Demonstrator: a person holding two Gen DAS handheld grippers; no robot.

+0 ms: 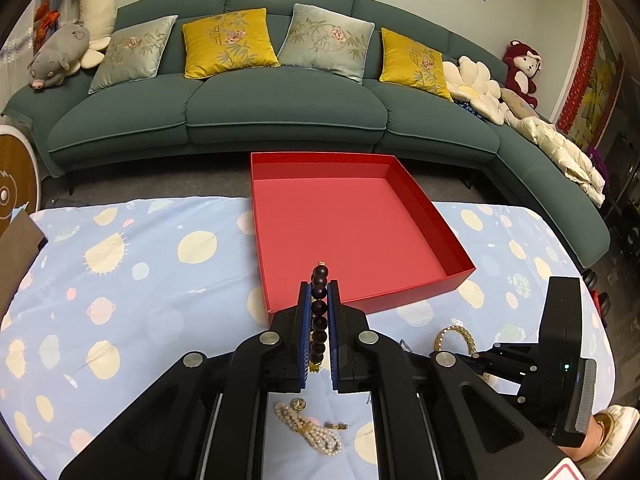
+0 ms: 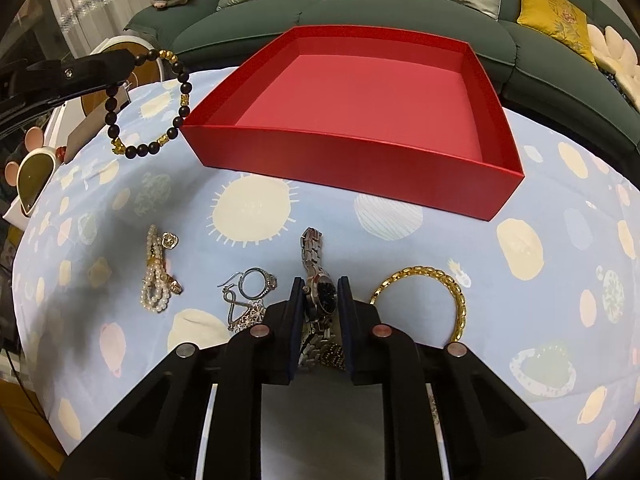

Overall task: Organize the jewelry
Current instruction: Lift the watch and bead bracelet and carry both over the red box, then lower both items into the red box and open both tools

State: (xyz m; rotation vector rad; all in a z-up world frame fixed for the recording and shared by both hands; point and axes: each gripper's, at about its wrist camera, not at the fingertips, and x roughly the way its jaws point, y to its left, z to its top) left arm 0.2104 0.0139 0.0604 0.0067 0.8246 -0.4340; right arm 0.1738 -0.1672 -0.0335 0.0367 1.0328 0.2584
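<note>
My left gripper (image 1: 320,286) is shut on a dark wooden bead bracelet (image 1: 319,316) and holds it in the air just before the near wall of the open red box (image 1: 404,298). In the right wrist view the bracelet (image 2: 182,80) hangs from the left gripper (image 2: 132,62) to the left of the red box (image 2: 360,156). My right gripper (image 2: 320,288) is down on the cloth, its jaws close around the dial of a silver wristwatch (image 2: 316,264). The box is empty.
On the dotted blue cloth (image 2: 256,208) lie a pearl bracelet (image 2: 154,276), silver earrings and a ring (image 2: 248,296), and a gold chain bracelet (image 2: 440,288). The pearls (image 1: 308,428) and gold bracelet (image 1: 456,336) also show under my left gripper. A green sofa (image 1: 280,120) stands behind.
</note>
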